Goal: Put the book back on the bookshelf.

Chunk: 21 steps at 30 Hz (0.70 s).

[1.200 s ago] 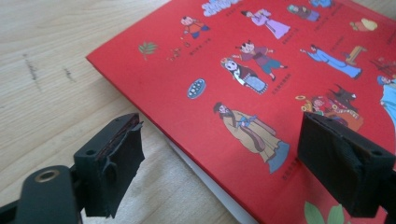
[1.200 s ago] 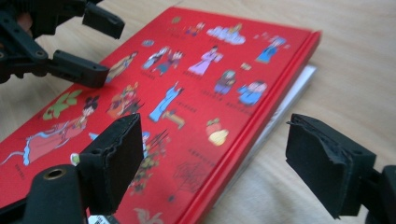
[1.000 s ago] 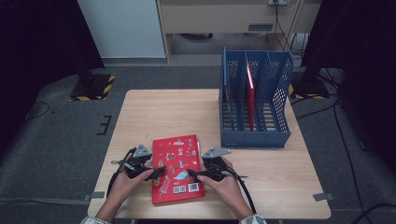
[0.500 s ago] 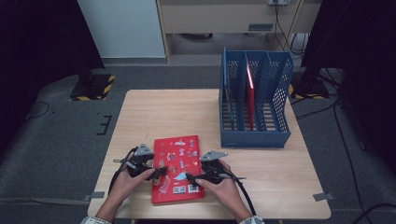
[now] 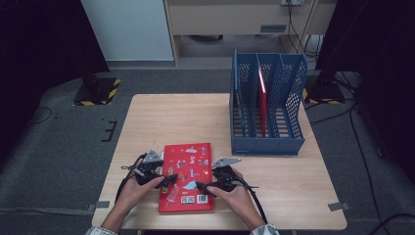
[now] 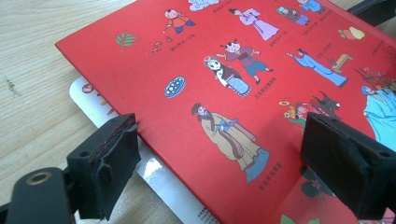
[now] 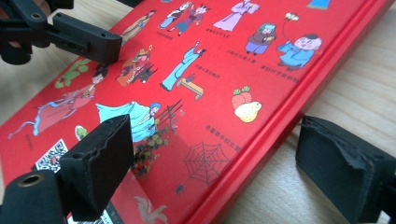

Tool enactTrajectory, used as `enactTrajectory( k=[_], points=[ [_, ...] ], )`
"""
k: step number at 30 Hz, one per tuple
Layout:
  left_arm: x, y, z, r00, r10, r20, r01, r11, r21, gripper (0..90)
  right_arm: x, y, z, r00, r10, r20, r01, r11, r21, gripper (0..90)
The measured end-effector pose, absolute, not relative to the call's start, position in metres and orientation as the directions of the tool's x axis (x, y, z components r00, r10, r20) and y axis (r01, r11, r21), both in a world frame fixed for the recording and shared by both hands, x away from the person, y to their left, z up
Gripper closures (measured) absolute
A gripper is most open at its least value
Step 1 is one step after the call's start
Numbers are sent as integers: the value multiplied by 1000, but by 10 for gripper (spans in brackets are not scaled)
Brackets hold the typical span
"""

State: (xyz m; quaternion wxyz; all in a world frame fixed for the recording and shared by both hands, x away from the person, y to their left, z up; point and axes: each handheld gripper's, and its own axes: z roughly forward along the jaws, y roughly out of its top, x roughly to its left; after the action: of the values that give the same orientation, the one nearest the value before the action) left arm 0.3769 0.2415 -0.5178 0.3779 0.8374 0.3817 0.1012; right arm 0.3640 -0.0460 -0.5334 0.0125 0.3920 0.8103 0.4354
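A red picture book (image 5: pixel 186 176) lies flat on the wooden table (image 5: pixel 166 117), at its near edge. My left gripper (image 5: pixel 169 182) straddles the book's left edge: one jaw sits by the white page edge, the other hovers over the cover (image 6: pixel 233 70). My right gripper (image 5: pixel 203 186) straddles the right edge, one jaw over the cover (image 7: pixel 210 70) and one on the bare wood beside the spine. Both grippers (image 6: pixel 229 158) (image 7: pixel 215 163) are open, their jaws have just been opening, and the pads press on nothing. The left gripper's jaw (image 7: pixel 88 42) shows far off in the right gripper view.
A blue mesh file rack (image 5: pixel 266 112) stands at the table's far right with a red book (image 5: pixel 263 100) upright in one slot. Bare wood lies between the rack and the flat book. Dark floor surrounds the table.
Both hands stay at the book's near end. The book has not moved; the grippers have barely shifted.
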Motion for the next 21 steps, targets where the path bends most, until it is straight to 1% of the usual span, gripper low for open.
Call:
enactTrajectory(
  k=[8, 13, 21],
  points=[
    [377, 241, -518, 688, 715, -123, 564, -421, 711, 103, 369, -45, -533, -698, 633, 333, 628, 318, 711, 123],
    [377, 242, -519, 692, 711, -125, 560, -420, 714, 94, 373, -48, -533, -671, 636, 382, 662, 281, 694, 200],
    [377, 244, -519, 685, 712, -156, 573, -394, 719, 88, 374, -49, -525, -672, 629, 392, 660, 268, 702, 222]
  ],
)
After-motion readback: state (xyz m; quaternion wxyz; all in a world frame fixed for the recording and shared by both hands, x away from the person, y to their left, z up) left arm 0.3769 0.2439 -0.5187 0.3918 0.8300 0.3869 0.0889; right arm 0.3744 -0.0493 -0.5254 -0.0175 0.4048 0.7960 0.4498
